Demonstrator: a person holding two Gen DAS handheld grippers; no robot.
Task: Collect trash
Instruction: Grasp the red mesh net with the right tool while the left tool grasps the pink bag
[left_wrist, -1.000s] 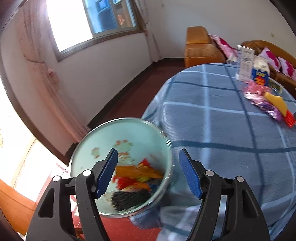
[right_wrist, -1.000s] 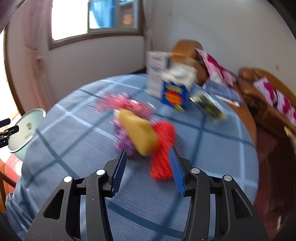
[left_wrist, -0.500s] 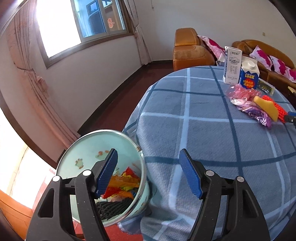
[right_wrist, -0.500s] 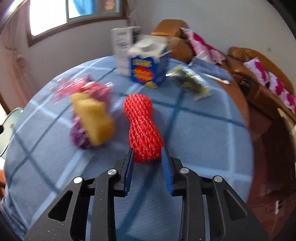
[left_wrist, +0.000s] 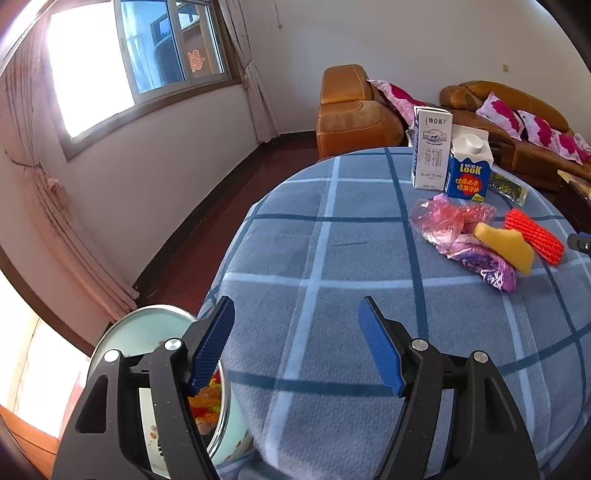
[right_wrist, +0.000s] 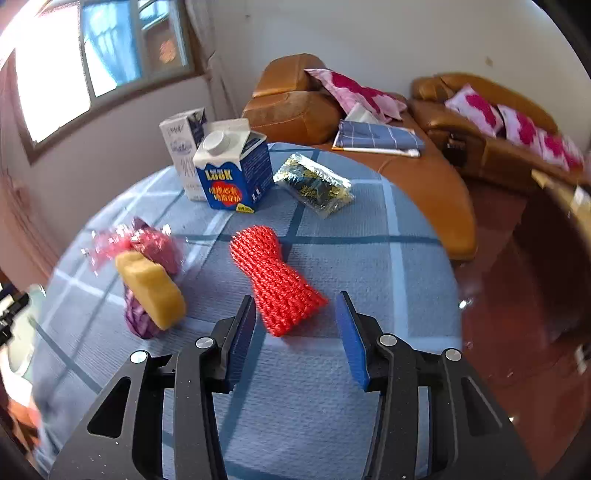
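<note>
My left gripper (left_wrist: 295, 301) is open and empty above the blue checked tablecloth (left_wrist: 332, 258). The pale green trash bin (left_wrist: 147, 321), with colourful scraps inside, sits below the table's edge at the lower left. My right gripper (right_wrist: 295, 297) is opening. The near end of a red foam net (right_wrist: 275, 273) lies on the cloth between its fingertips, and the pads do not press on it. Left of the net lie a yellow sponge (right_wrist: 151, 288), a purple wrapper (right_wrist: 138, 321) and crumpled pink plastic (right_wrist: 144, 240). The left wrist view shows the net (left_wrist: 533, 236) and sponge (left_wrist: 504, 245) at far right.
A blue carton (right_wrist: 232, 177), a white milk carton (right_wrist: 181, 147) and a dark shiny packet (right_wrist: 314, 182) stand at the table's far side. Bare brown tabletop (right_wrist: 436, 192) shows beyond the cloth. Orange sofas (left_wrist: 354, 110) with pink cushions line the wall.
My left gripper has moved from above the bin to over the table, still open. My right gripper came up to the red net, narrowed its jaws, then widened them, and it rolled.
</note>
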